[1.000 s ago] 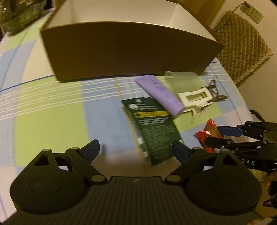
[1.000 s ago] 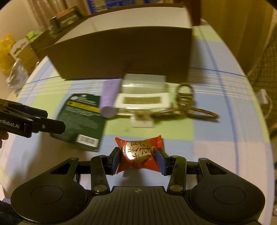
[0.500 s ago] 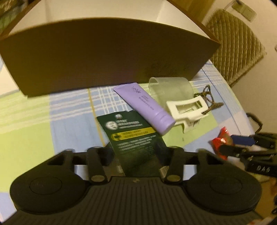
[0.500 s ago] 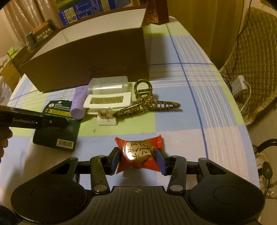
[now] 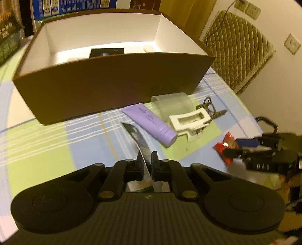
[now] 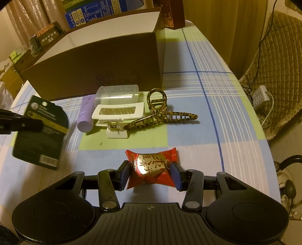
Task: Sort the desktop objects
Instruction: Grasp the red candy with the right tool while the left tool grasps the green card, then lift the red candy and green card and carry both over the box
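Note:
My left gripper (image 5: 146, 160) is shut on a dark green sachet (image 5: 138, 140) and holds it edge-on above the tablecloth; the sachet also shows lifted and tilted in the right wrist view (image 6: 40, 132). My right gripper (image 6: 151, 175) is shut on a red candy packet (image 6: 152, 168), which also shows in the left wrist view (image 5: 225, 148). A purple tube (image 5: 150, 121), a clear plastic container (image 5: 172, 105), a white hair claw (image 5: 189, 120) and a leopard hair claw (image 6: 162, 113) lie in front of the open brown box (image 5: 113, 88).
The box holds a black item (image 5: 107, 53) and a small white object (image 5: 148, 48). A checked tablecloth (image 6: 207, 105) covers the table. A quilted chair (image 5: 237, 56) stands to the right. Boxes and books (image 6: 90, 13) stand behind the box.
My left gripper closed on the green sachet and lifted it off the table, turning it edge-on. My right gripper kept hold of the red candy and rose slightly.

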